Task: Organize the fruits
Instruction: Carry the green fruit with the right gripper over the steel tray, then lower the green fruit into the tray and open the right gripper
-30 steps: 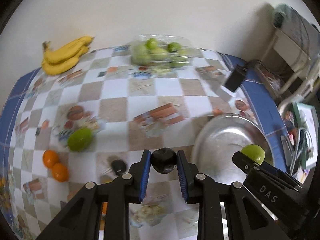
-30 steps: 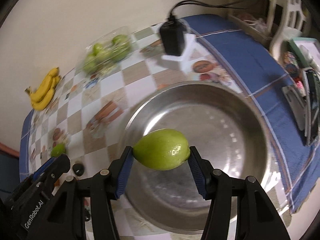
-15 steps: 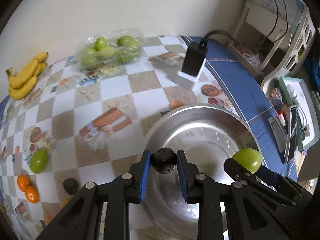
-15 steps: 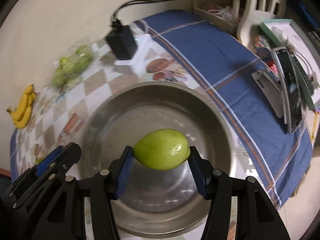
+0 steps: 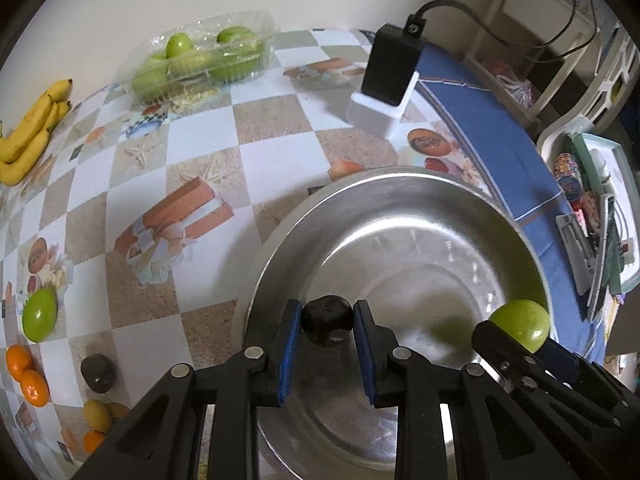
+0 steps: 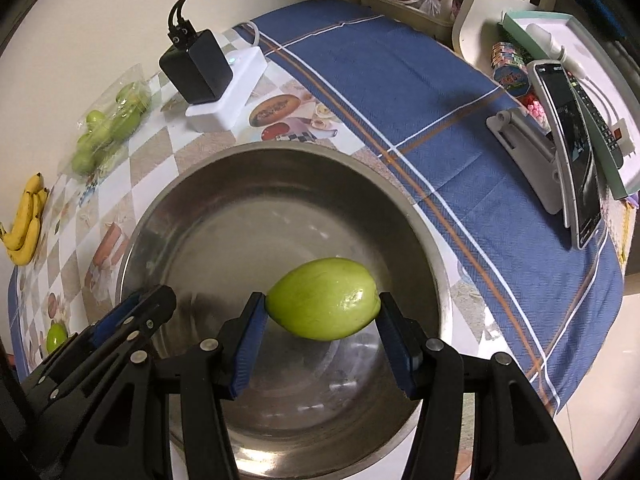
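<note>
My left gripper [image 5: 327, 322] is shut on a small dark round fruit [image 5: 327, 320] and hangs over the left part of a large steel bowl [image 5: 400, 188]. Beside it my right gripper [image 6: 322, 312] is shut on a green oval fruit [image 6: 323, 298], held above the inside of the same steel bowl [image 6: 280, 152]. The bowl holds no fruit. The green fruit [image 5: 522, 324] and the right gripper's black frame show at the lower right of the left wrist view. The left gripper's frame [image 6: 100, 344] shows at the lower left of the right wrist view.
On the checked tablecloth lie bananas [image 5: 28, 136], a clear tray of green fruits [image 5: 200, 56], a loose green fruit [image 5: 39, 314], oranges [image 5: 26, 372], a dark fruit [image 5: 98, 372] and yellow fruits [image 5: 96, 416]. A black charger on a white base [image 6: 208, 80] and a phone on a stand [image 6: 568, 152] stand nearby.
Both grippers moved from over the tablecloth's middle to above the bowl and sank toward it, still holding their fruits. The bowl now fills more of both views.
</note>
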